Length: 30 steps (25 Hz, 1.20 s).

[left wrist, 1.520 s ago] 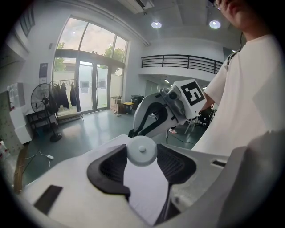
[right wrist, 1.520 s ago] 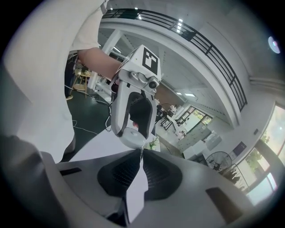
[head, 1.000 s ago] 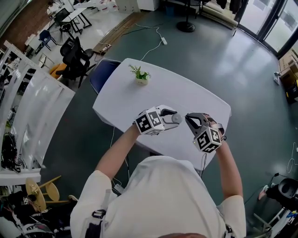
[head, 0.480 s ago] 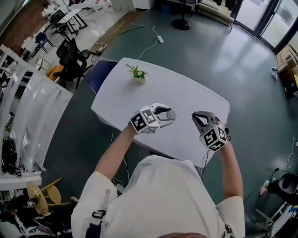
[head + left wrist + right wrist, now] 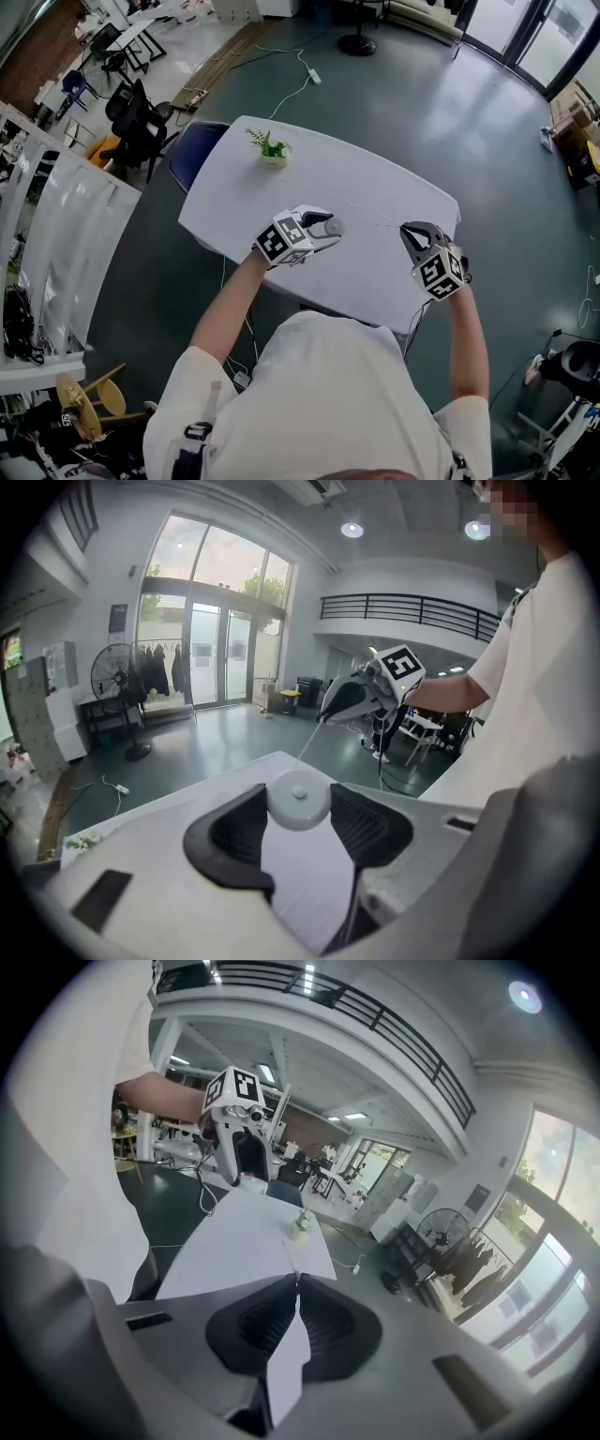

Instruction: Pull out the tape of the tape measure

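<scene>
White table (image 5: pixel 375 187), right tongs (image 5: pixel 296 1282) pinching tape (image 5: pixel 311 740), plain in gripper view, unclear overhead

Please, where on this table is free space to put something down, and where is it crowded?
The table is bare across its far half, from the plant to the opposite end, beyond the stretched tape. Crowded: the near half, where the left gripper holds the tape measure and the right gripper pinches the tape's end.
</scene>
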{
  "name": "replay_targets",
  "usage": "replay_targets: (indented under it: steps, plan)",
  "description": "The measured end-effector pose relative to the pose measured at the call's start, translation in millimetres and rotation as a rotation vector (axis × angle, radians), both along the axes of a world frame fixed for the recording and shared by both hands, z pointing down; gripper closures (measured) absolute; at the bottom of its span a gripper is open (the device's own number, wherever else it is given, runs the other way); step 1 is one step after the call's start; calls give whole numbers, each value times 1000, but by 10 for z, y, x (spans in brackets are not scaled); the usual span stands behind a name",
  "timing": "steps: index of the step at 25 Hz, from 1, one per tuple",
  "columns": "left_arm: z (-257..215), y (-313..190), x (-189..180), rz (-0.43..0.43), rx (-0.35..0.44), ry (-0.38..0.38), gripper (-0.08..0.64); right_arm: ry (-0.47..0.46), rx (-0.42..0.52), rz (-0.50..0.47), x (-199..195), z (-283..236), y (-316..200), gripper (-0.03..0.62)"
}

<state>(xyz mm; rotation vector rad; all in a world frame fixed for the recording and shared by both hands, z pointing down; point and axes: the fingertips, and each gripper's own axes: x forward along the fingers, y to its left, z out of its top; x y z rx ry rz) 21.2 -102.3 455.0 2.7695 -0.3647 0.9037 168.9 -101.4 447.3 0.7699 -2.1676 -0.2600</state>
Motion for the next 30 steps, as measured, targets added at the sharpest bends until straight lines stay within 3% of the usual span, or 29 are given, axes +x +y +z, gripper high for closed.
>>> replay_targets:
  steps: [4,8,11,13,30]
  plan:
    - [120,-73,-67,-18,3,-55,344,15,-13,70,263,66,-61,555]
    - [83,-148,-111,-56,-35,-4,344,-26,-30,135,525,73,-91,555]
    - [160,-191,-158,-74,-18,-45,344,-18,-28,186,704,117,-102,555]
    - [167,-192,-143,-74,-27,-31,344,-39,-35,207,773,119,-102,555]
    - [517,-12,105,-80,-68,-79,344,-68,-99,218,873,520,78,554]
